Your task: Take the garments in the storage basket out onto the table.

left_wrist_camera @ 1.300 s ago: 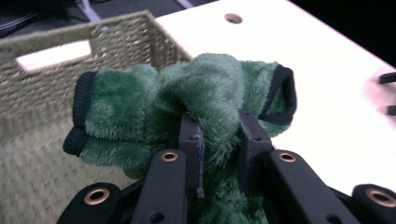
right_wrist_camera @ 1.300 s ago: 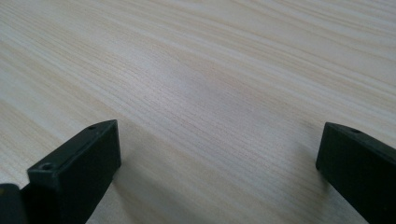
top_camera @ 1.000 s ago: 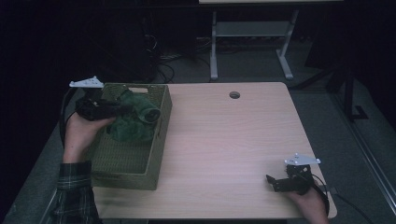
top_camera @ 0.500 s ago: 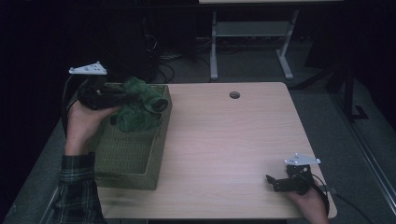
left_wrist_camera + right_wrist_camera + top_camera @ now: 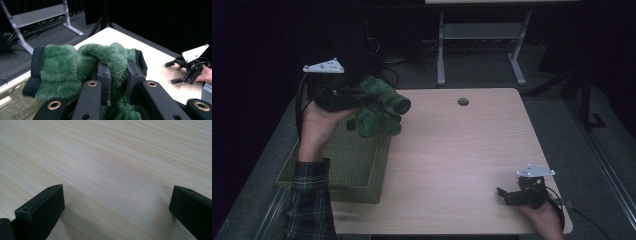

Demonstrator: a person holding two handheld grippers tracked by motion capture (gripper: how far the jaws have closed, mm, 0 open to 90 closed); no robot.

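A green furry plush item (image 5: pixel 379 114) with dark cuffs hangs above the far end of a green woven basket (image 5: pixel 362 170). My left gripper (image 5: pixel 368 98) is shut on it, held up in a hand at the table's left side. In the left gripper view the two black jaws pinch a fold of the fur (image 5: pixel 65 62), with the gripper (image 5: pixel 118 67) closed around it. My right gripper (image 5: pixel 503 195) rests low over the table's front right corner, open. In the right gripper view its jaws (image 5: pixel 117 197) stand wide apart over bare wood.
The basket sits at the left edge of the light wooden table (image 5: pixel 462 150). A round cable hole (image 5: pixel 463 101) lies near the far edge. A metal stand (image 5: pixel 477 35) is on the floor behind. The other hand's gripper (image 5: pixel 186 68) appears far off.
The left hand has lifted the green plush item up out of the basket and carried it a little toward the table's middle. The right gripper has stayed put.
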